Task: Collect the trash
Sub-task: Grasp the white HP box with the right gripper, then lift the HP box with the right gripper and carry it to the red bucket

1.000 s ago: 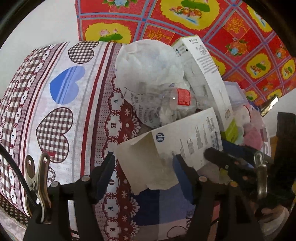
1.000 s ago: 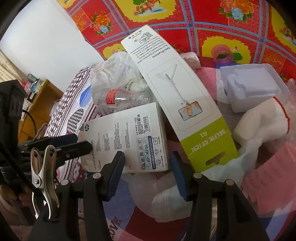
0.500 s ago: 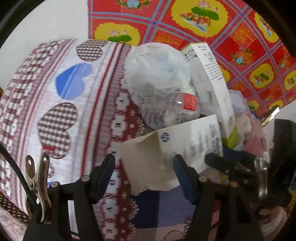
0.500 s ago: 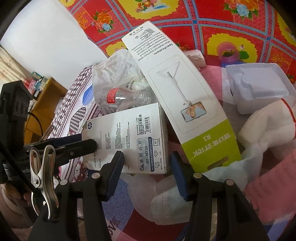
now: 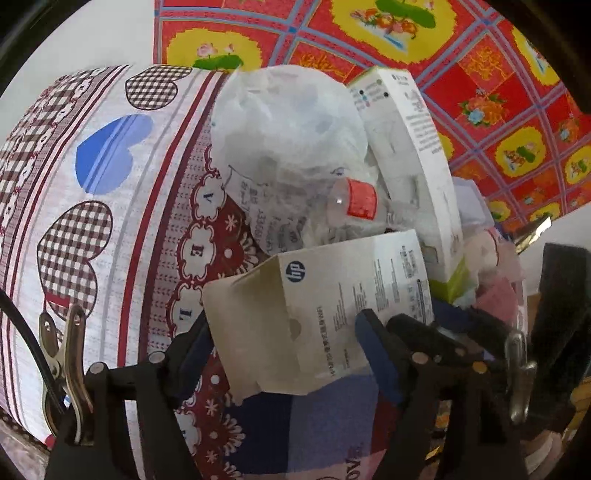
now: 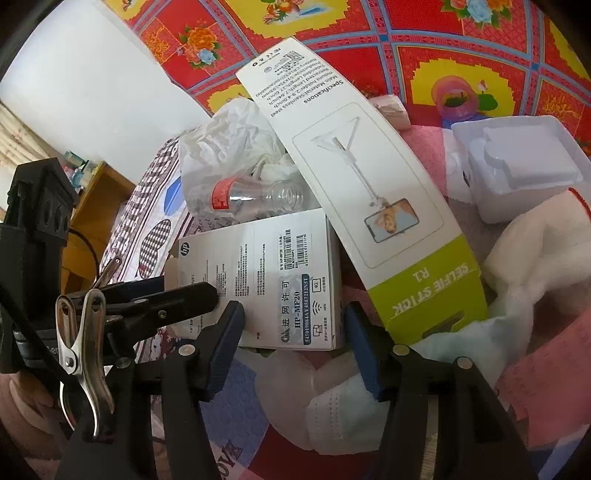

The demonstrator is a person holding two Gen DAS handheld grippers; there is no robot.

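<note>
Straddling the open flap end of the white HP box [image 5: 325, 314], left gripper [image 5: 284, 343] has its jaws spread, one blue pad on each side; can't tell if either pad touches the cardboard. Box lies flat on its broad face, logo near the flap end, barcode label at the far end.

Right gripper [image 6: 295, 332] sits at that far end, jaws also spread and holding nothing, box corner [image 6: 258, 280] just ahead of the gap between the pads. From the right wrist view, the left gripper's black fingers [image 6: 173, 299] overlap the box's flap end.

Pile around the box:
- long selfie stick package [image 6: 369, 199] leaning diagonally, green end low, its edge over the box's far corner
- clear plastic bottle [image 6: 255, 195] with red label, on its side just behind the box, no cap
- crumpled white plastic bag [image 5: 288, 125] behind the bottle
- white foam tray [image 6: 517, 166] to the right, well apart from the box
- white face mask [image 6: 332, 413] in front, under the right gripper's pads
- white and pink cloth bits [image 6: 535, 258] at right

All of it rests on bedding: a heart-patterned sheet [image 5: 92, 184] on the left, a red and yellow floral blanket [image 6: 424, 29] behind.
</note>
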